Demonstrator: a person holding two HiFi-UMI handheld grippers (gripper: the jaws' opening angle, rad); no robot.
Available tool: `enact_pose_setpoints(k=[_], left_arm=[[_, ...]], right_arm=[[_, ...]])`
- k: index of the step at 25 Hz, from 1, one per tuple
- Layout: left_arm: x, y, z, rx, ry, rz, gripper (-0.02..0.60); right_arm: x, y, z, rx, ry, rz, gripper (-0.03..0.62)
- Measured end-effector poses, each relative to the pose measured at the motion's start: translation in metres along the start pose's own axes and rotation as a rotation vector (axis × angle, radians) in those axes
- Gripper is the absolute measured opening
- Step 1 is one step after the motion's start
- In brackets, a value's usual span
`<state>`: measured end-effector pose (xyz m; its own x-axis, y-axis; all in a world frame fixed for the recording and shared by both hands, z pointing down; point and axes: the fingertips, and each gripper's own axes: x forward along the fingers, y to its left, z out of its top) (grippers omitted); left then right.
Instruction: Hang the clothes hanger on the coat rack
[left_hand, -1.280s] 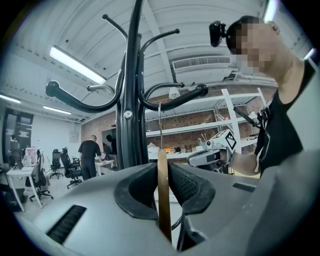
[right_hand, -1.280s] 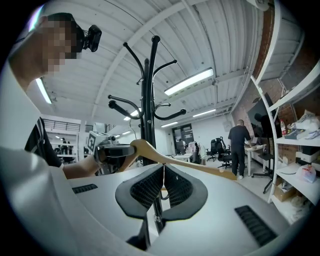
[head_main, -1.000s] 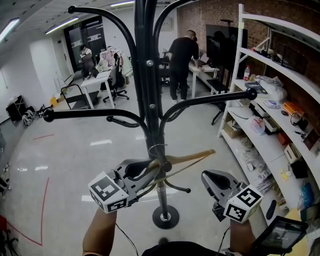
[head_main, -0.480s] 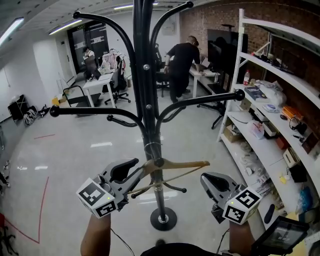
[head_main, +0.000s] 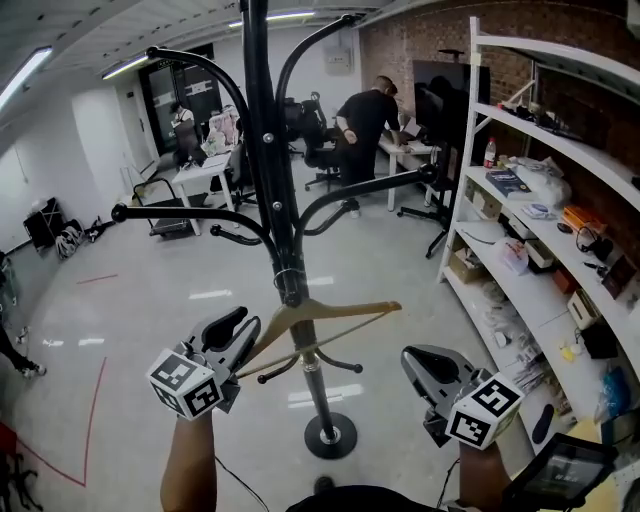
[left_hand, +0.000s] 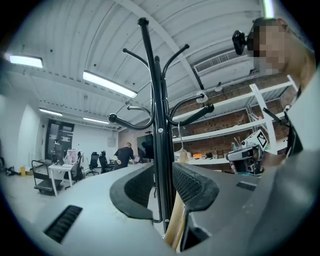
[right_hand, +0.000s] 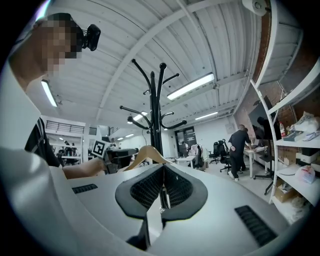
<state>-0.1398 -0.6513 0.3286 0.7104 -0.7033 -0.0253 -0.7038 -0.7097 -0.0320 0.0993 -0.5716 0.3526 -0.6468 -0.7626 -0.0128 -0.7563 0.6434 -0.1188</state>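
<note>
While my left gripper (head_main: 240, 330) gapes around the hanger (head_main: 330, 313) end, mid-frame, seemingly hooked on the rack (head_main: 262, 150), I should back straight off without nudging it. My right gripper (head_main: 418, 362) is closed, empty.

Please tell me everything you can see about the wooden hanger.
The hanger is pale wood, with two sloping arms, a thin lower bar and a metal hook on top. It sits tilted, close to the pole of the rack, with its hook at the pole; I cannot tell which peg carries it. One arm points right, free in the air. The end of the other arm lies between the open jaws of the left tool, which do not clamp it.
</note>
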Motion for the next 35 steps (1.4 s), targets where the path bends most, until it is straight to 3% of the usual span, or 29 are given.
enact_pose_setpoints(k=[6, 9, 13, 18, 24, 28, 32, 35], left_arm=[[-0.047, -0.025, 0.008, -0.04, -0.078, 0.101, 0.114], [-0.069, -0.059, 0.002, -0.083, -0.106, 0.112, 0.099], [-0.096, -0.105, -0.011, -0.165, -0.128, 0.112, 0.008], [-0.118, -0.139, -0.023, -0.224, -0.119, 0.105, 0.002], [-0.147, -0.173, -0.018, -0.309, -0.178, 0.07, 0.0], [-0.171, -0.191, -0.021, -0.319, -0.172, 0.036, 0.0], [-0.194, -0.229, -0.025, -0.315, -0.185, -0.073, 0.0], [-0.225, -0.248, -0.035, -0.303, -0.16, -0.076, 0.0]], right_arm=[[-0.026, 0.006, -0.003, 0.009, -0.009, 0.016, 0.008], [-0.041, 0.004, -0.009, 0.036, -0.017, 0.02, 0.008], [-0.059, 0.007, -0.029, 0.074, 0.004, 0.046, 0.008], [-0.07, 0.023, -0.043, 0.107, 0.049, 0.096, 0.008], [-0.079, 0.048, -0.038, 0.095, 0.037, 0.144, 0.008], [-0.084, 0.079, -0.034, 0.083, 0.025, 0.158, 0.008], [-0.096, 0.113, -0.041, 0.078, 0.028, 0.155, 0.008], [-0.11, 0.15, -0.044, 0.068, 0.048, 0.147, 0.008]])
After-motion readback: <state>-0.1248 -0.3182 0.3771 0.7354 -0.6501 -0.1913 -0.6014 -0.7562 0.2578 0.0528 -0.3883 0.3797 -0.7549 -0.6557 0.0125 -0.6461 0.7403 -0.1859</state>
